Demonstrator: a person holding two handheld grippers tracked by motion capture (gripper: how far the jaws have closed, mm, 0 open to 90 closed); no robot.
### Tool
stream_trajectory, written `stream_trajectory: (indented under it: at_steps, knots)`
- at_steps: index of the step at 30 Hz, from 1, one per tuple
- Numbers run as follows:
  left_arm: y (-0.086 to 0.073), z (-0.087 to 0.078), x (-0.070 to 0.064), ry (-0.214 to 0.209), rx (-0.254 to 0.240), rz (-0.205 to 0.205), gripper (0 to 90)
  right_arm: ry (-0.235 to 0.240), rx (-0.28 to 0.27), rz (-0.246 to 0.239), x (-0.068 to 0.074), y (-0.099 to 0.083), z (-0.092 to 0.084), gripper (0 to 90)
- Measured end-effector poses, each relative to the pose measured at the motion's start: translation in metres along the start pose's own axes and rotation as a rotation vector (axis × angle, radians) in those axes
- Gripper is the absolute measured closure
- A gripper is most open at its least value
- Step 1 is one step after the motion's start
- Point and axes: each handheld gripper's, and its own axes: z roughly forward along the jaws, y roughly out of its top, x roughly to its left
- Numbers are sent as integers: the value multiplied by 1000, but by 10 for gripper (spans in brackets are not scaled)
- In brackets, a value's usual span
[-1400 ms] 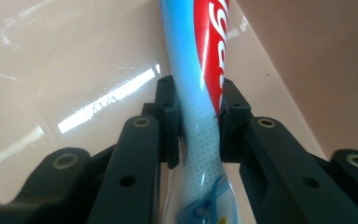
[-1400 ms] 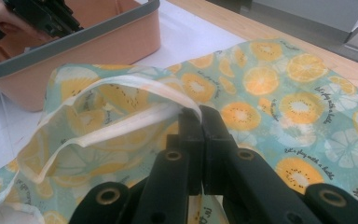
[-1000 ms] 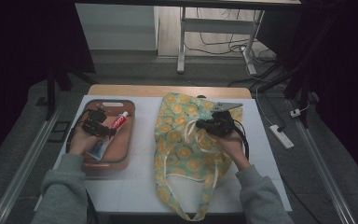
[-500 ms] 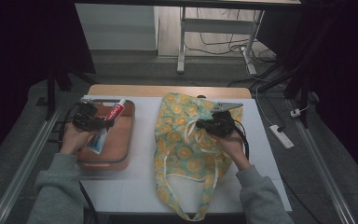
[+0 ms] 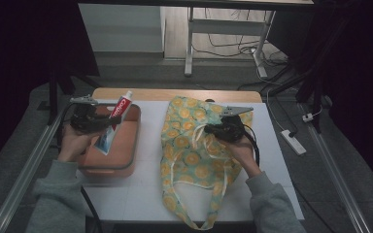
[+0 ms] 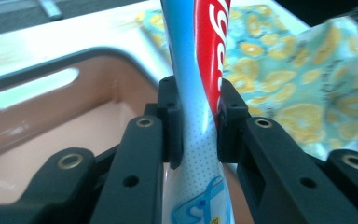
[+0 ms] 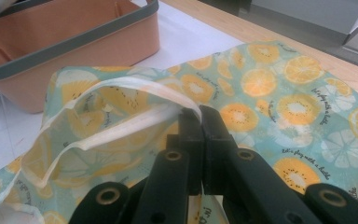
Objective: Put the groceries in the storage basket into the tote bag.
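My left gripper (image 5: pixel 105 125) is shut on a red, white and blue toothpaste tube (image 5: pixel 116 116), held tilted above the orange basket (image 5: pixel 126 160), cap pointing away. In the left gripper view the pads (image 6: pixel 172 126) squeeze the tube (image 6: pixel 200 60) across its middle. A teal bag with an orange-slice print (image 5: pixel 194 160) lies flat on the white table. My right gripper (image 5: pixel 206 130) is shut on the bag's white-edged rim and lifts it a little. The right gripper view shows the jaws pinched tight at that edge (image 7: pixel 186 109), with the bag's mouth (image 7: pixel 98 116) gaping to the left.
The basket (image 7: pixel 74 42) stands to the left of the bag, close to its edge. The bag's handles (image 5: pixel 194 221) trail toward the table's near edge. Behind the table are a wooden strip (image 5: pixel 175 93), desk legs and cables on the floor. A power strip (image 5: pixel 294 142) lies at right.
My left gripper has risen out of the basket with the toothpaste tube and shifted toward the far side. The right gripper and the bag have stayed put.
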Motion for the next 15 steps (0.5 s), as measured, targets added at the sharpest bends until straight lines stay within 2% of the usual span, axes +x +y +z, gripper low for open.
stream_trajectory:
  at_steps: [6, 10, 15]
  knots:
    - [8, 0, -21, -69, -15, 51, 752, -1, -1, 1, 0, 0, 0, 884]
    - [12, 2, -36, -105, -5, 95, 752, -4, -3, -1, 1, 0, 0, 884]
    - [15, 6, -51, -158, 5, 130, 752, -8, -4, -1, 1, 0, 0, 884]
